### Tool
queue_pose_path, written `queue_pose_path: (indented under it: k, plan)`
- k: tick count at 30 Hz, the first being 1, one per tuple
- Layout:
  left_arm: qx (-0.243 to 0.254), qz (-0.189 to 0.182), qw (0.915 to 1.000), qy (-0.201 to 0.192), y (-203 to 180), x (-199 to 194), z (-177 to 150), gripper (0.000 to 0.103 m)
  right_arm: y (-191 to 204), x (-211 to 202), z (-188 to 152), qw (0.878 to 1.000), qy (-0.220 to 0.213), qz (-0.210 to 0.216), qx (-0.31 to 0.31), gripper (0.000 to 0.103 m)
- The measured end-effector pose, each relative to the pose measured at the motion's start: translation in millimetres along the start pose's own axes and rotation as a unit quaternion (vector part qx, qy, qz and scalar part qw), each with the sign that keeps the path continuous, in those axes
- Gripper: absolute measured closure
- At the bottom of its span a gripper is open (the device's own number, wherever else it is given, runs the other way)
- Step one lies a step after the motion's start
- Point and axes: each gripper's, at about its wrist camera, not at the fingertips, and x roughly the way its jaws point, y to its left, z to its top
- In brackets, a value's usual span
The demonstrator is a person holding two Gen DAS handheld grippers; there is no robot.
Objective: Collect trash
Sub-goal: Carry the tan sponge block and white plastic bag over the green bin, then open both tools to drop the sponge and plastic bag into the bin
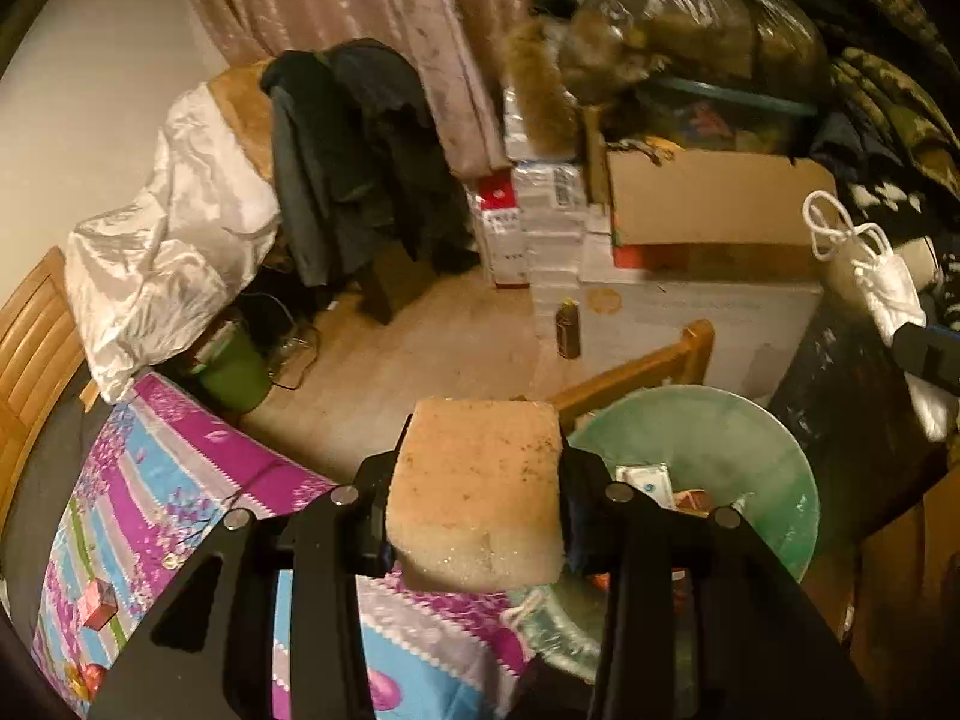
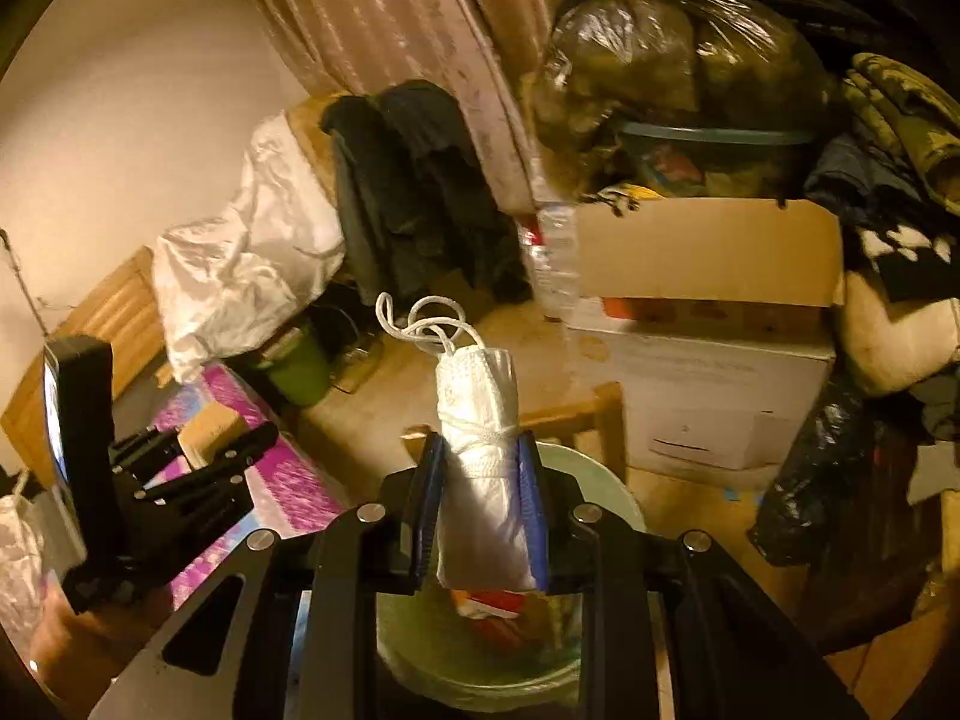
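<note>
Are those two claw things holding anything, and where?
Left gripper clamps a sponge by its sides. Right gripper clamps a folded face mask around its lower half.

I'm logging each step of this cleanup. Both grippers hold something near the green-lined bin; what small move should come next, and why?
Probably open the right gripper: its folded white mask hangs directly above the green-lined bin, so it should drop in. The left gripper holds its sponge beside the bin, over the bedspread edge, and would need shifting right first.

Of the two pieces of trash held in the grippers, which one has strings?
The white folded mask, held in the right gripper: looped white cords hang from its end. The tan sponge in the left gripper has none.
</note>
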Motion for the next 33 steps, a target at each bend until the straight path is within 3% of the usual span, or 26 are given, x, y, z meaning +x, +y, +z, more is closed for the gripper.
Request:
queue_pose_path:
  k: [12, 26, 33]
  plan:
    - [0.031, -0.024, 0.9989, 0.025, -30.0, 20.6, -7.1, 0.066, -13.0, 19.3, -24.8, 0.999, 0.028, -0.041, -0.008, 0.077]
    - [0.041, -0.036, 0.9976, 0.042, -37.6, 34.8, -11.2, 0.066, -16.1, 32.0, -23.8, 0.998, 0.044, -0.036, -0.003, 0.077]
    - [0.028, -0.071, 0.9956, 0.054, -35.3, 43.9, -9.8, 0.066, -15.0, 39.2, -14.7, 0.999, 0.047, -0.019, 0.003, 0.077]
